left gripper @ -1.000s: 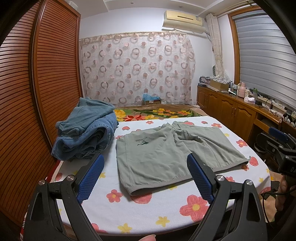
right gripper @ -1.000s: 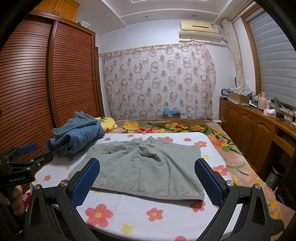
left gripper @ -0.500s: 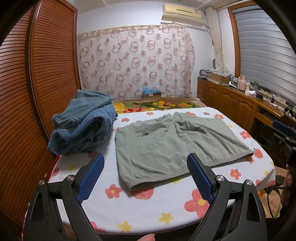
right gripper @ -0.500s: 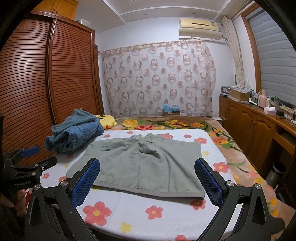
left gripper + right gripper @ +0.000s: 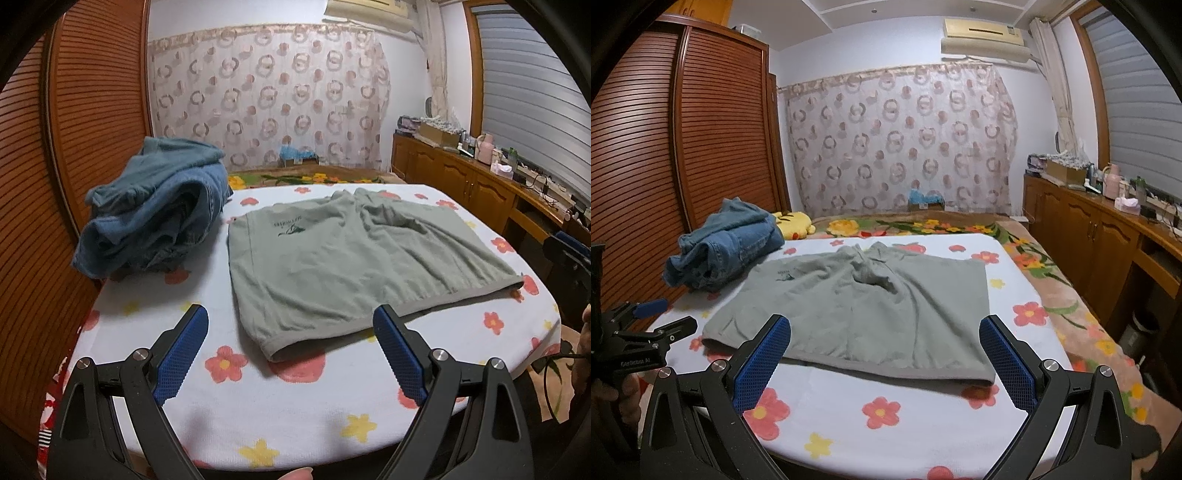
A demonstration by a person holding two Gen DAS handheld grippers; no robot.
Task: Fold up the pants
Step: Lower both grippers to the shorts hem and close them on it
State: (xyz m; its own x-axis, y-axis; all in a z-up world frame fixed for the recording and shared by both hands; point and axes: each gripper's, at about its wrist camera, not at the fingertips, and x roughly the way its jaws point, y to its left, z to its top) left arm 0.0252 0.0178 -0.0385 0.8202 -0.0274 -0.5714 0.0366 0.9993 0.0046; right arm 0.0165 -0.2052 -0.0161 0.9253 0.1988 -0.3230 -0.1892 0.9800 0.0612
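Pants (image 5: 354, 266) flat on floral bedspread (image 5: 258, 398), nearer than before, both grippers' fingers (image 5: 181, 350) spread wide, empty.

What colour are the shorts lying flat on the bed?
Pale grey-green shorts, with a dark print; clearest in the right wrist view.

the pants (image 5: 354, 266) (image 5: 871, 310) are short, grey-green and spread flat on the floral bed sheet, unfolded. the waistband lies along the near edge, the two legs point away. a small dark logo sits on the left leg; the crotch is bunched into wrinkles.
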